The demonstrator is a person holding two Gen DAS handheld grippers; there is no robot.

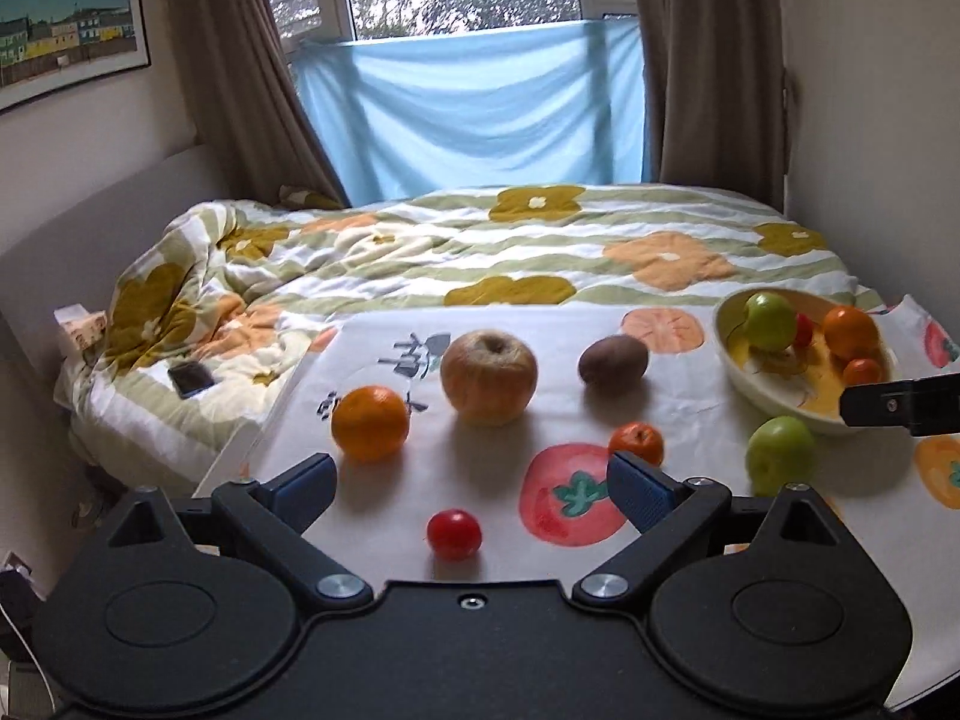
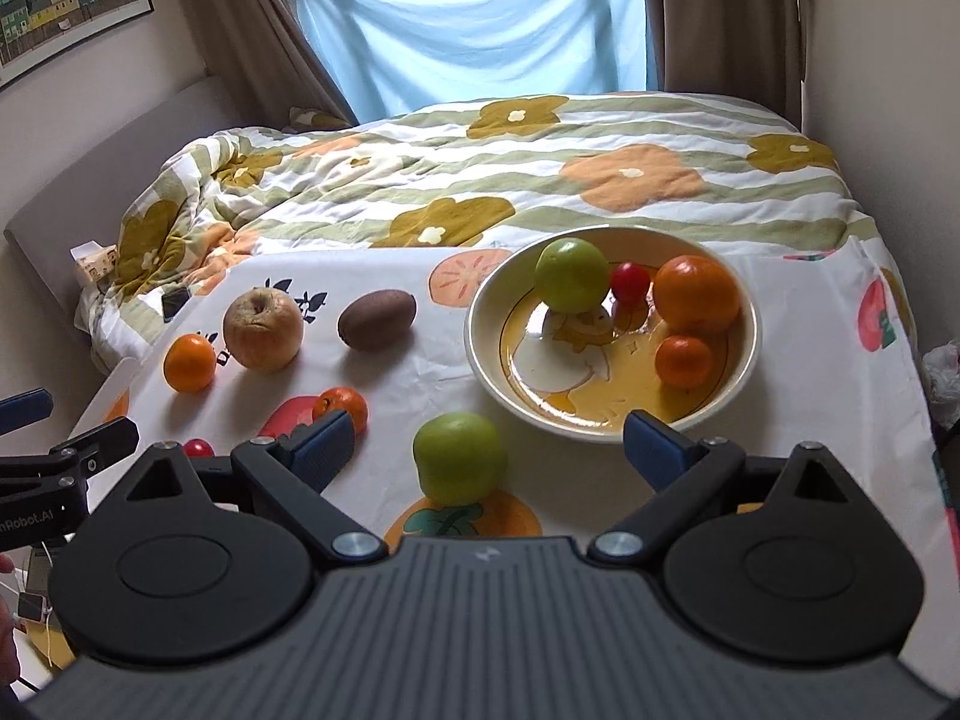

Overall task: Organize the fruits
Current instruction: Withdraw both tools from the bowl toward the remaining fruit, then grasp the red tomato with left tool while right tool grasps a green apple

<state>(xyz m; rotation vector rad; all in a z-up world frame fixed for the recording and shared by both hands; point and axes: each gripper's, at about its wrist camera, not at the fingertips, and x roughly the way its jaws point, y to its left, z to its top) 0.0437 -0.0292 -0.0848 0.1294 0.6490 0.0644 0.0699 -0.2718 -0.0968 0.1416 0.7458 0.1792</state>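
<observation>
The right gripper [image 2: 483,441], jaws spread wide and empty, hangs just short of the green apple [image 2: 459,456] lying on the cloth beside the bowl [image 2: 600,426], the fruit centred ahead between its fingers, while the left gripper [image 1: 474,489], equally wide and empty, sits farther from the bowl.

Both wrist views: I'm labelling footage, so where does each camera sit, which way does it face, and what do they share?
Left wrist: on the left tool, facing across the table toward bed and window; its open fingers frame the cherry tomato.
Right wrist: on the right tool, same heading, further right; open fingers frame the green apple before the bowl.
Shared: bowl, apple, kiwi.
</observation>
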